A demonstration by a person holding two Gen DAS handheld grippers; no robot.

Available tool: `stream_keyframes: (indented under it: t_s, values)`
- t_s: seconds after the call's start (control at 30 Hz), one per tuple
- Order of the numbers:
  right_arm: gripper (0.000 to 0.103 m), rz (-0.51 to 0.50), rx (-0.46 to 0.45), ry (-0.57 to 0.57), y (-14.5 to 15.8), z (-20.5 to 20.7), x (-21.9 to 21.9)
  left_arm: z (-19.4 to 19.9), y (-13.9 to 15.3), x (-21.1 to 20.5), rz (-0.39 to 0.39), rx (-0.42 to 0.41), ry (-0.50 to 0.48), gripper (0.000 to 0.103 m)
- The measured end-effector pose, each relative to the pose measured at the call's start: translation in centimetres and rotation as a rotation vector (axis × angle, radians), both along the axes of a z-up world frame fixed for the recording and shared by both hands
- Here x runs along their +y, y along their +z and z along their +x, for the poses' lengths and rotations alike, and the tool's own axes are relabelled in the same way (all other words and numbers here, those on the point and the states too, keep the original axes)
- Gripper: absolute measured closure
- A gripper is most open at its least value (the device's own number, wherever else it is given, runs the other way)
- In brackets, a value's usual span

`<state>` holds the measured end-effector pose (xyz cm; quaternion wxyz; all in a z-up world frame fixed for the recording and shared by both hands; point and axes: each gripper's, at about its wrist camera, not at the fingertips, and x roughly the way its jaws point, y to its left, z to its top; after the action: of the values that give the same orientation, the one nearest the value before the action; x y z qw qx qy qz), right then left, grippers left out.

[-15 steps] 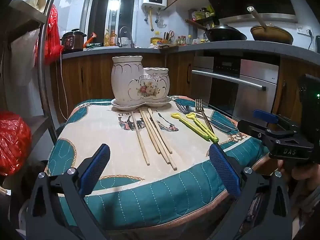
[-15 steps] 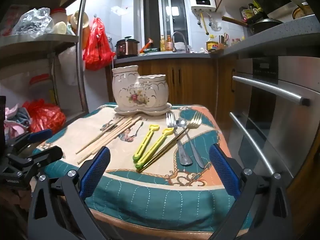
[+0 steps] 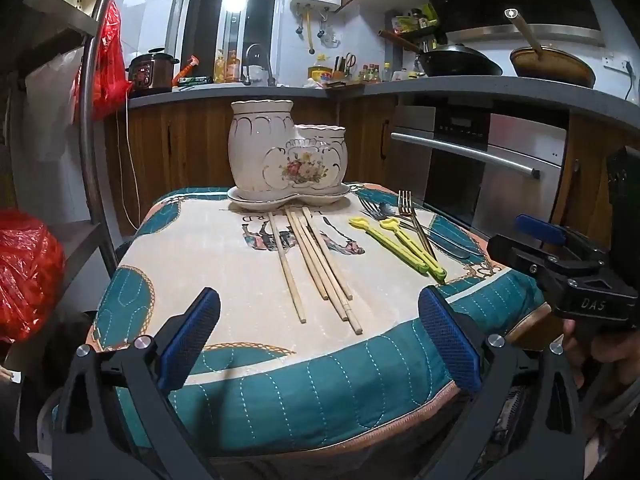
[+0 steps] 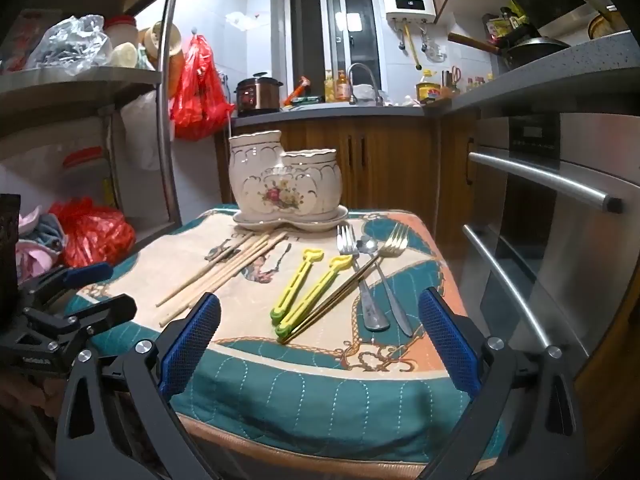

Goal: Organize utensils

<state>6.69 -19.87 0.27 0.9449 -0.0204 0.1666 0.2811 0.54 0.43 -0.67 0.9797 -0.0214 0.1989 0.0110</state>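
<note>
A cream floral ceramic utensil holder with two compartments stands on its saucer at the far side of a small cloth-covered table. Several wooden chopsticks lie in front of it. Two yellow-green clips, two forks and a spoon lie to their right. My left gripper is open and empty at the near table edge. My right gripper is open and empty, also at the near edge; it also shows in the left wrist view.
A steel oven front stands close on the right. A metal shelf rack and red plastic bags are on the left. Kitchen counter with a rice cooker and wok runs behind.
Both grippers have shifted only slightly; the utensils and holder lie as before.
</note>
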Motion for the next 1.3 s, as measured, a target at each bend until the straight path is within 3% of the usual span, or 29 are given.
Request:
stream_keyframes:
  t_s: [1.3]
  values:
    - [0.005,0.001,0.002,0.011,-0.31,-0.10,0.01,0.14,0.10,-0.57,0.007,0.002,-0.016,0.005]
